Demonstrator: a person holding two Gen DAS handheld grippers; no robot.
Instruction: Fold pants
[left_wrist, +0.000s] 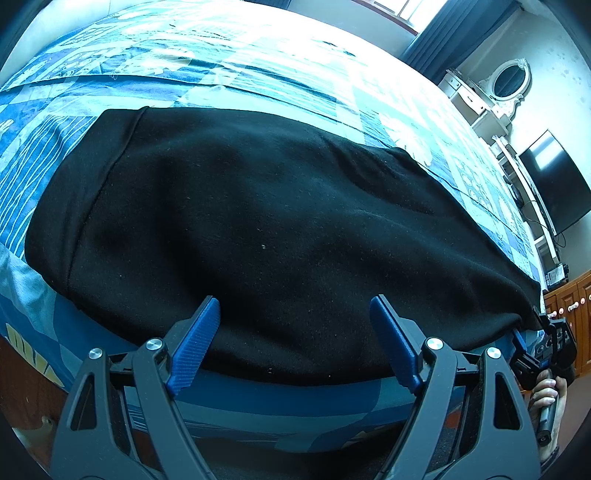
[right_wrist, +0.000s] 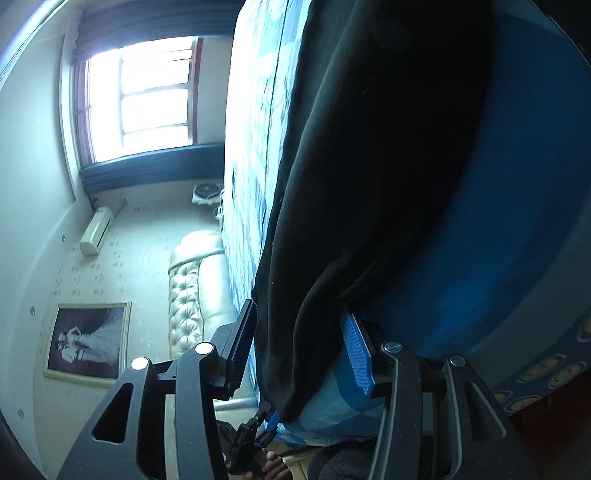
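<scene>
From the left wrist camera, I have the left gripper (left_wrist: 291, 343) with its jaws spread wide, the black pants (left_wrist: 258, 229) lying flat across the bed (left_wrist: 229, 70) and filling the space ahead of and between the jaws; the near hem runs just beyond the two blue pads (left_wrist: 195, 343), apparently passing behind their tips, and nothing is pinched. Off past the right-hand jaw, the right gripper (left_wrist: 532, 325) sits at the far corner of the cloth, seemingly closed on its edge, though it is small in this view. From the right wrist camera, rolled on its side, the right gripper (right_wrist: 299, 350) shows its jaws parted on either side of a hanging fold of the pants (right_wrist: 369, 166); cloth fills the gap between them, and I cannot tell from here whether the pads are bearing on it. The bed's blue cover (right_wrist: 517, 221) lies beyond the lower jaw; the left gripper (right_wrist: 255, 432) shows small below. To do this step well, I judge that I should push the left jaws forward until the hem sits deep between the pads, close on all layers, confirm the right-side hold, then lift both corners level so the fold lands square rather than skewed.
</scene>
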